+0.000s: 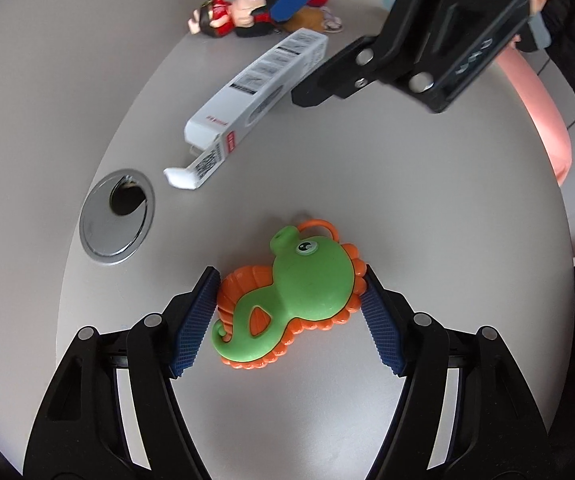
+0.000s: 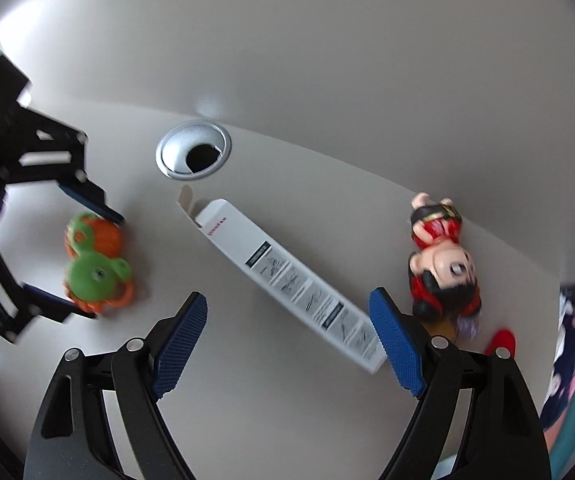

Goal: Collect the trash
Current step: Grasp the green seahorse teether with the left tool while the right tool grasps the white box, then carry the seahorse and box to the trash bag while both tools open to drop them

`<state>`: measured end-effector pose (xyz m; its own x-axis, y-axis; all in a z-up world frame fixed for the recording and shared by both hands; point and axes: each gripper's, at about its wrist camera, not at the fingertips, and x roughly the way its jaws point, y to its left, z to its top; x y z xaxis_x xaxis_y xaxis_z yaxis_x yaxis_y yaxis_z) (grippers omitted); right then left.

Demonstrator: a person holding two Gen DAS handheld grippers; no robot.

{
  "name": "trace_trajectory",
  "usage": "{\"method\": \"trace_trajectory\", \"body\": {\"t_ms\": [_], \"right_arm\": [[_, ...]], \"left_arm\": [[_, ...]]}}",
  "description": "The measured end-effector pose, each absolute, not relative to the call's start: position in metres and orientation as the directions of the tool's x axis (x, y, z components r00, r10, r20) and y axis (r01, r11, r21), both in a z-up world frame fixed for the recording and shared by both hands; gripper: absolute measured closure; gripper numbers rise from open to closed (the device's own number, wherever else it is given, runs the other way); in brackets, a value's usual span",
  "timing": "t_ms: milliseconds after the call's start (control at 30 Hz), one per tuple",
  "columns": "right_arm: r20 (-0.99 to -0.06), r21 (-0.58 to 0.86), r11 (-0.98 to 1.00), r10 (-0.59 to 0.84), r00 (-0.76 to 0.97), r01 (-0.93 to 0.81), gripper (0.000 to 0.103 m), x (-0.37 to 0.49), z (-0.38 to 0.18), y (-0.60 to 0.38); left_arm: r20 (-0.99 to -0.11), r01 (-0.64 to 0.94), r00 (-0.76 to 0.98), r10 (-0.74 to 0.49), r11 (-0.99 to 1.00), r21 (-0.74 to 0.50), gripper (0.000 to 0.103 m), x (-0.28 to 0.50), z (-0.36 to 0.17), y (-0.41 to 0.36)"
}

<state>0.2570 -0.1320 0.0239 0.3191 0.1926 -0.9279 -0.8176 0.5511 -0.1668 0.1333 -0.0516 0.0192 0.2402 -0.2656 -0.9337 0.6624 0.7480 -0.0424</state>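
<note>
A green and orange seahorse toy (image 1: 307, 280) (image 2: 87, 276) lies flat on the grey table (image 1: 427, 200). My left gripper (image 1: 290, 276) (image 2: 101, 260) is shut on it, one blue pad against each orange edge. A long white carton (image 1: 255, 80) (image 2: 255, 248) with an open end flap lies diagonally beyond the toy. My right gripper (image 2: 287, 296) (image 1: 289, 56) hangs open over the carton's closed end, a finger on either side and apart from it.
A doll in red and black (image 1: 243, 14) (image 2: 443, 264) lies just past the carton, close to my right gripper's outer finger. A chrome cable grommet (image 1: 117, 218) (image 2: 193, 154) is set in the table. A pink curved object (image 1: 543, 120) runs along the table's right edge.
</note>
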Motion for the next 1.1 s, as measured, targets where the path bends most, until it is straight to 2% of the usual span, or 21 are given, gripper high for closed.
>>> {"method": "trace_trajectory", "body": {"t_ms": [67, 133, 233, 267, 333, 400, 533, 733, 1100], "right_arm": [[-0.929, -0.178, 0.543, 0.181, 0.321, -0.821, 0.023, 0.263, 0.018, -0.131], [-0.937, -0.178, 0.538, 0.164, 0.309, -0.824, 0.038, 0.271, 0.009, -0.128], [-0.946, -0.173, 0.551, 0.137, 0.293, -0.816, 0.051, 0.277, -0.002, -0.126], [-0.948, -0.159, 0.560, 0.143, 0.284, -0.813, 0.053, 0.277, -0.002, -0.127], [-0.951, -0.140, 0.574, 0.149, 0.271, -0.807, 0.066, 0.277, -0.002, -0.128], [-0.957, -0.123, 0.602, 0.139, 0.255, -0.789, 0.072, 0.274, -0.003, -0.130], [-0.957, -0.079, 0.683, 0.151, 0.246, -0.726, 0.073, 0.266, 0.001, -0.141], [-0.945, 0.026, 0.818, 0.208, 0.253, -0.575, 0.074, 0.245, 0.022, -0.168], [-0.911, 0.114, 0.899, 0.264, 0.317, -0.422, 0.073, 0.164, 0.067, -0.224]], "left_arm": [[-0.932, 0.657, 0.244, -0.267, 0.753, -0.044, 0.035, 0.133, 0.020, -0.050], [-0.931, 0.652, 0.248, -0.267, 0.757, -0.043, 0.035, 0.131, 0.021, -0.049], [-0.930, 0.641, 0.265, -0.253, 0.767, -0.026, 0.035, 0.131, 0.020, -0.055], [-0.929, 0.628, 0.283, -0.239, 0.778, -0.009, 0.035, 0.128, 0.020, -0.059], [-0.925, 0.600, 0.316, -0.212, 0.799, 0.022, 0.035, 0.122, 0.021, -0.060], [-0.919, 0.574, 0.342, -0.195, 0.818, 0.040, 0.035, 0.118, 0.021, -0.063], [-0.908, 0.505, 0.392, -0.147, 0.859, 0.079, 0.035, 0.104, 0.025, -0.066], [-0.905, 0.308, 0.418, -0.071, 0.949, 0.068, 0.035, 0.084, 0.028, -0.062], [-0.877, 0.338, 0.465, -0.123, 0.940, 0.047, 0.035, 0.022, 0.062, -0.089]]}}
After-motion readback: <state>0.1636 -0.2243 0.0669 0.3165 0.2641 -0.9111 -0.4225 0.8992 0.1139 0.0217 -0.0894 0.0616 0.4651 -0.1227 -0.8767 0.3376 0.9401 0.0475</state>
